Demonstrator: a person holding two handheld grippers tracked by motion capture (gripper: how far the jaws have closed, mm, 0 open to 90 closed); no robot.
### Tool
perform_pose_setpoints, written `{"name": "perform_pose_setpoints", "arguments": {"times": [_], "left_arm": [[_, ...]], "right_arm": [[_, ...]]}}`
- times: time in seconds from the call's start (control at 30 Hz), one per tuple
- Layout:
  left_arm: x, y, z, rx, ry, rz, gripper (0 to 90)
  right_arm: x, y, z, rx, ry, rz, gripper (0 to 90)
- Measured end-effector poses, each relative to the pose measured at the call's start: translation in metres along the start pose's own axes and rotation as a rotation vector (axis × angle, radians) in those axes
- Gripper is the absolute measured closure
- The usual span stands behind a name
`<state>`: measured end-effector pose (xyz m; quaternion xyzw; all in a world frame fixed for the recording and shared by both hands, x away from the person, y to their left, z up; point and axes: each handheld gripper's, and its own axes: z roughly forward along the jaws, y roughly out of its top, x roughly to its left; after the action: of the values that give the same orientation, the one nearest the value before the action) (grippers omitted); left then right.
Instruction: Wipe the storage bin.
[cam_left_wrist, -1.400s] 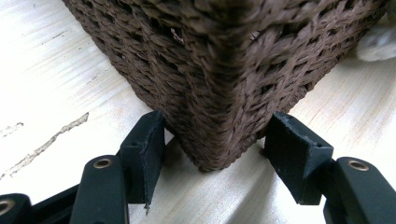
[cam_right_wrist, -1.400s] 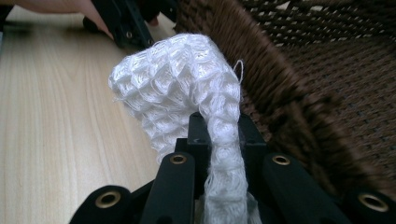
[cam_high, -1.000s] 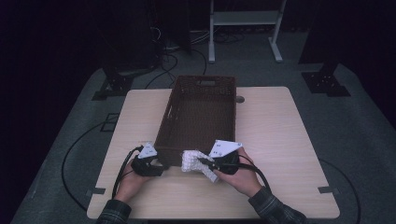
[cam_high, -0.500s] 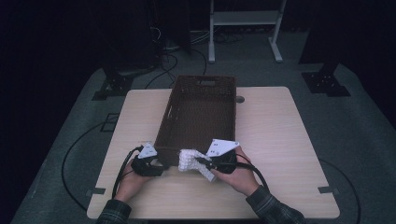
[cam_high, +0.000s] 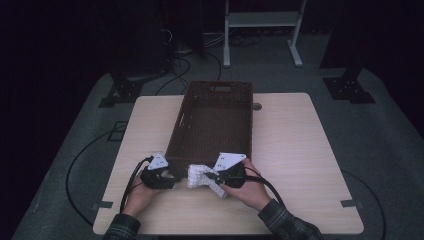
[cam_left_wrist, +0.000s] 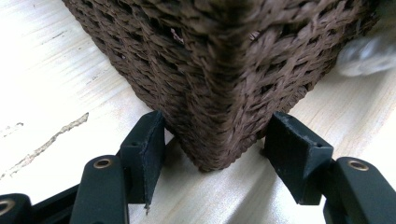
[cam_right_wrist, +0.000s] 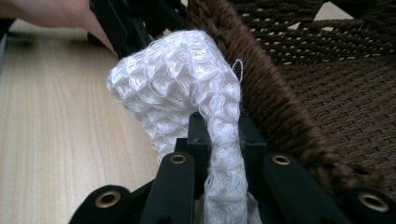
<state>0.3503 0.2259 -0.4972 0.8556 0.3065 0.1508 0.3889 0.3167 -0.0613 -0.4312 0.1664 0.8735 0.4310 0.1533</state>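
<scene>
Now we hold cloth and basket.
Our right gripper (cam_right_wrist: 219, 140) pinches the white knitted cloth (cam_right_wrist: 180, 93); our left gripper (cam_left_wrist: 215, 140) clamps the brown basket (cam_left_wrist: 224, 70) corner.

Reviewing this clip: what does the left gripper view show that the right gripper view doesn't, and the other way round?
Left gripper view: the left hand-held gripper straddles the near bottom corner of the woven basket, a jaw on either side; whether the pads press on it is unclear.

Right gripper view: the right hand-held gripper is shut on a white knitted cloth, held beside the basket's rim, and part of the basket's woven floor is in sight.

Both: the dark brown basket, the white cloth, a blur at the top right edge of the left one, and the pale wooden table.
</scene>
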Motion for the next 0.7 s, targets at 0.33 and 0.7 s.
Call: {"name": "perform_pose_setpoints", "arguments": {"times": [0.33, 0.7], "left_arm": [[0.000, 0.000, 0.000, -0.006, 0.000, -0.007, 38.0], [0.000, 0.000, 0.000, -0.005, 0.000, -0.006, 38.0]], "right_arm": [[0.002, -0.007, 0.016, 0.041, 0.015, -0.008, 79.1], [0.006, -0.013, 0.029, 0.078, 0.023, -0.017, 79.1]]}}
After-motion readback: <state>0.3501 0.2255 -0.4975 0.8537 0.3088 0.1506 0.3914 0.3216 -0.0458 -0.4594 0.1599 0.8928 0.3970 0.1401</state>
